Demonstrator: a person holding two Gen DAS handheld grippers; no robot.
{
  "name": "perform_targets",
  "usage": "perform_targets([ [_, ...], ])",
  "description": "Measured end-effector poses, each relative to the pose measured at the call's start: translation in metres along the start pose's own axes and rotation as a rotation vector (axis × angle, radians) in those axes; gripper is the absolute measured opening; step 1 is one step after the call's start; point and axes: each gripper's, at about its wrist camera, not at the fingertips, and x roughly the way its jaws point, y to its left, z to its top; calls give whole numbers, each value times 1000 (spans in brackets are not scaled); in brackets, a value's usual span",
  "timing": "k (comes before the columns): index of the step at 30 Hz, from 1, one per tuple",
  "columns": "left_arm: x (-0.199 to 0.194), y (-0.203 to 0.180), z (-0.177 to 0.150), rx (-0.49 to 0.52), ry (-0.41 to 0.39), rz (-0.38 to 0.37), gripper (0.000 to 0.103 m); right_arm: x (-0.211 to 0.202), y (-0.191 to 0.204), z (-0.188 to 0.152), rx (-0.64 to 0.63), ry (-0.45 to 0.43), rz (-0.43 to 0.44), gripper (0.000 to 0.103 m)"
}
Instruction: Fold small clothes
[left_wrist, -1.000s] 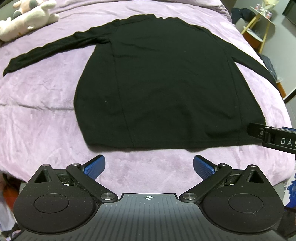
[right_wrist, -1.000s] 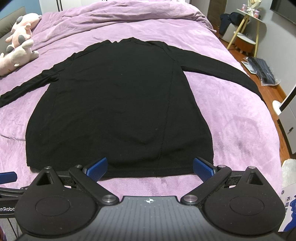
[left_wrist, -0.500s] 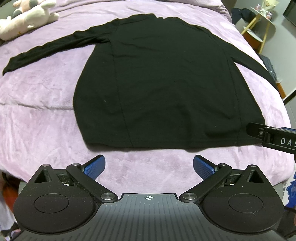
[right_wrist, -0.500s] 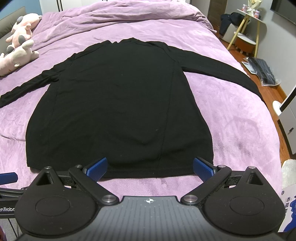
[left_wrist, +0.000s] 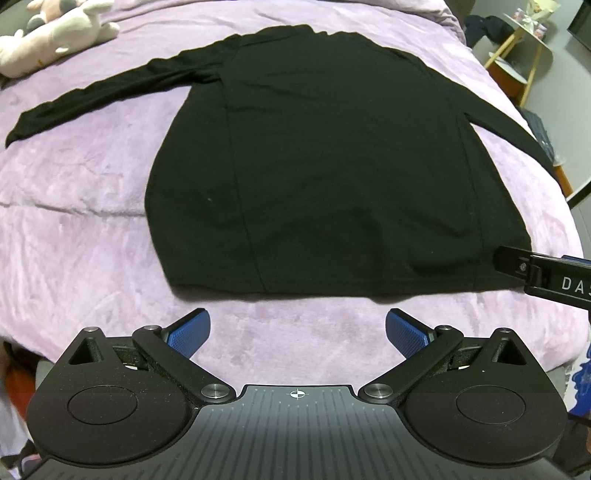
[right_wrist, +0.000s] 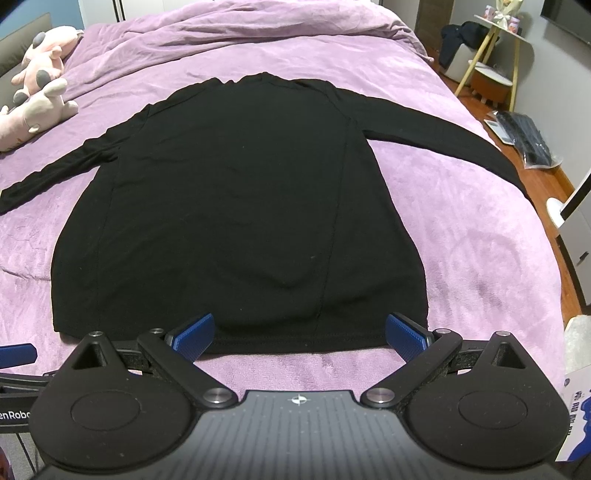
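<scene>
A black long-sleeved shirt (left_wrist: 332, 162) lies flat on the purple bed (left_wrist: 74, 229), hem toward me, both sleeves spread out sideways; it also shows in the right wrist view (right_wrist: 240, 206). My left gripper (left_wrist: 297, 334) is open and empty, hovering just short of the hem over bare blanket. My right gripper (right_wrist: 300, 334) is open and empty, its blue fingertips level with the hem near the shirt's right half. The right gripper's body shows at the right edge of the left wrist view (left_wrist: 543, 275), beside the hem's right corner.
Plush toys (right_wrist: 37, 96) lie at the far left of the bed. A crumpled purple duvet (right_wrist: 240, 33) is at the head. To the right, off the bed, stand a small side table (right_wrist: 495, 55), a stool and a keyboard (right_wrist: 524, 136) on the floor.
Both grippers have eased slightly forward toward the shirt's hem. Both stay open. The shirt has not moved.
</scene>
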Motion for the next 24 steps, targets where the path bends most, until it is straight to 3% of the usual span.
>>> perform_targets([
  [14,3,-2,-1,12,-27,3,103,5,-4,1,4,0,36,99],
  [20,6,-1,2,6,-33,-39,103,3,-17,-2,19,-141,168,99],
  [24,8,-1,10,7,-58,-8,103,11,-53,6,100,-255,221,99],
])
